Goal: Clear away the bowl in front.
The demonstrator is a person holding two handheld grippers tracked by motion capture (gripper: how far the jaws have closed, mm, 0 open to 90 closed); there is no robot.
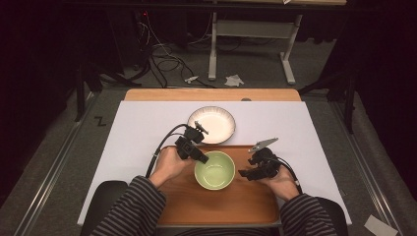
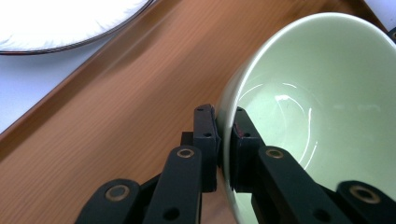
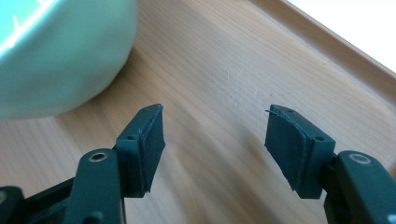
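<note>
On wooden tray (image 1: 216,204), near its middle, sits green bowl (image 1: 215,169) — landmark for all below. Left gripper (image 2: 225,135) clamped on bowl's left rim, one pad outside wall, one inside. Judgement: keep pinch square to rim, keep bowl level, don't twist — thin glazed rim could slip. Right gripper (image 3: 212,133) just right of bowl, jaws apart, nothing between, hovering low over tray; ready to steady far side. Left wrist angled inward toward bowl, right forearm low. Beyond bowl, off tray: white plate (image 1: 211,124) on white mat (image 1: 142,123).

Striped dark-grey sleeves (image 1: 140,204); 2 black tongs, left (image 2: 224,133) and right (image 3: 212,140), with brass rivets and trailing black cables.
</note>
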